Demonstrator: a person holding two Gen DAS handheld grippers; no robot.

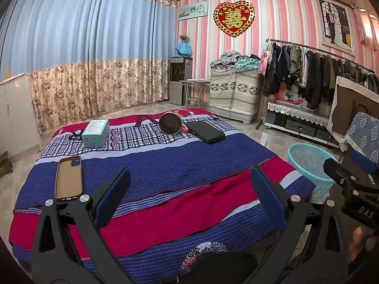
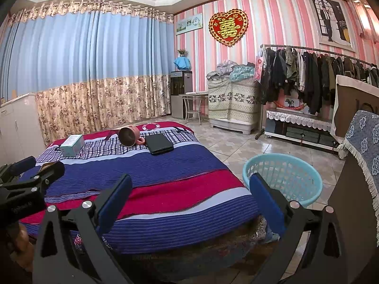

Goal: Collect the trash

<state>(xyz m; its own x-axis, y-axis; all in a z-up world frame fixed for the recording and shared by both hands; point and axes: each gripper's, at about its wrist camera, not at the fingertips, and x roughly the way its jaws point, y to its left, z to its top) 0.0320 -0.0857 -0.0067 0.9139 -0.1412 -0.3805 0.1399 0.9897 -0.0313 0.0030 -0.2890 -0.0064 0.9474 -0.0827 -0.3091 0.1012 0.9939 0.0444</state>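
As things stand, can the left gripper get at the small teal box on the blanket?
Probably yes: the left gripper has open jaws, and only bare blanket lies between it and the teal box.

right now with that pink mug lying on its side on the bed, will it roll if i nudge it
Probably only a little. The pink mug lies on its side, so its round body could roll, but its handle rests against the blanket and should stop it. The soft bedding likely damps movement too. It looks rigid, possibly breakable.

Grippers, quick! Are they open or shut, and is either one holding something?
Left gripper: open, holding nothing, over the striped blanket.
Right gripper: open, holding nothing, beside the blue basket.
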